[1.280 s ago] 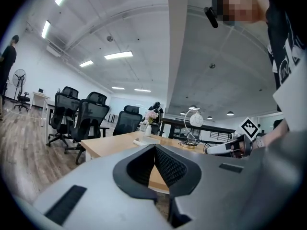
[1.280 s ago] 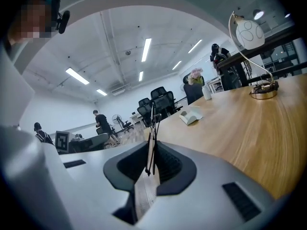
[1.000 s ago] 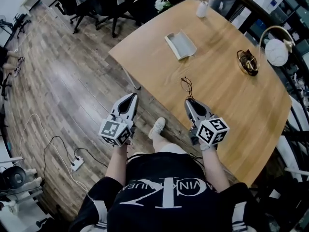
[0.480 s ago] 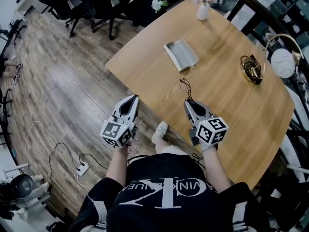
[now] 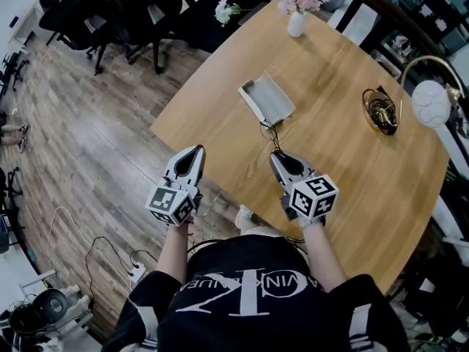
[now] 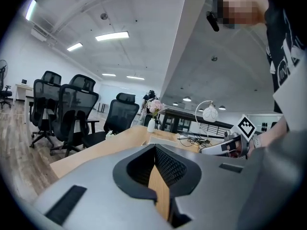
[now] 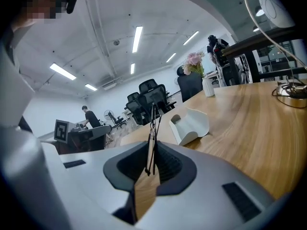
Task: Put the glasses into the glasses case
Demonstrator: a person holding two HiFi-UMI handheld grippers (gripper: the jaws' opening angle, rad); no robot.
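Glasses (image 7: 151, 128) were clamped in the jaws of the right gripper (image 5: 277, 155), their thin dark frame sticking out toward the far side. They were held above the wooden table (image 5: 352, 167), just on the near side of the open grey glasses case (image 5: 267, 100). To the left, the left gripper (image 5: 195, 151) hung by the table's near-left edge, its jaws together and empty.

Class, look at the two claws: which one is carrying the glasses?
The right claw: the thin dark glasses are pinched between its jaws, sticking out toward the glasses case. The left claw has nothing between its jaws.
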